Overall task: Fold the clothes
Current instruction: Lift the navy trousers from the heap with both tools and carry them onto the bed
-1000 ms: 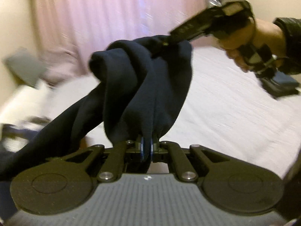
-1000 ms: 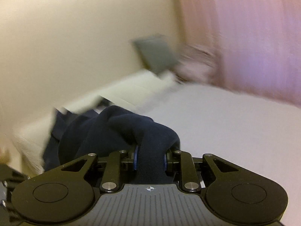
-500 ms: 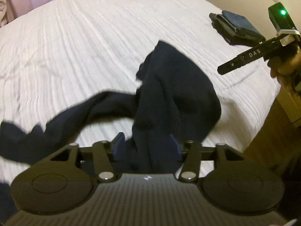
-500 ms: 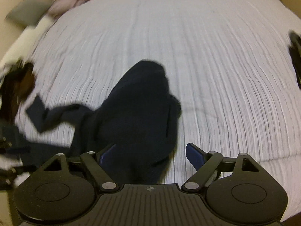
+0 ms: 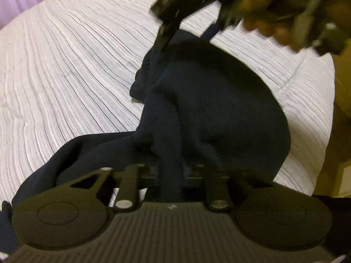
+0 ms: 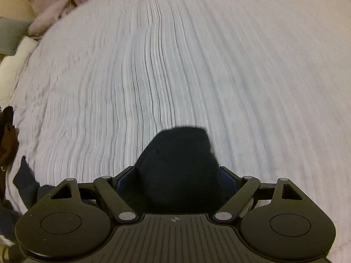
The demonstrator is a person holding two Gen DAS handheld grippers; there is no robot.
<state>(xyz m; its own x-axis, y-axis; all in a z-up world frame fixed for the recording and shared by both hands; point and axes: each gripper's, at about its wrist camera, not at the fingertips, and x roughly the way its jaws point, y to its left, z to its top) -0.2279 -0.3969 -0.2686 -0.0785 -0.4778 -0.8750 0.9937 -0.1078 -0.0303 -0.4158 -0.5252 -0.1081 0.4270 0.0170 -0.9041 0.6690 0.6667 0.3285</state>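
In the left wrist view, the left tool is closing on a pinched fold of the dark garment, heaped at frame centre on the bed. In the right wrist view, the right tool is standing wide, closing slightly, garment loose between its jaws. A bunched grab could crumple the fold.

- Garment: lower-left end cut off by the left-wrist picture's edge; where it passes between the left hand-held gripper's pads is dark, contact hidden.
- Right hand-held gripper: blurred in the left-wrist view, top cut by the upper edge; fingertips hidden behind cloth.
- Hand: blurred, partly out of picture.
- Bed: far end smeared by blur.
- Heap at the bed's far left corner: pinkish, too blurred to identify.
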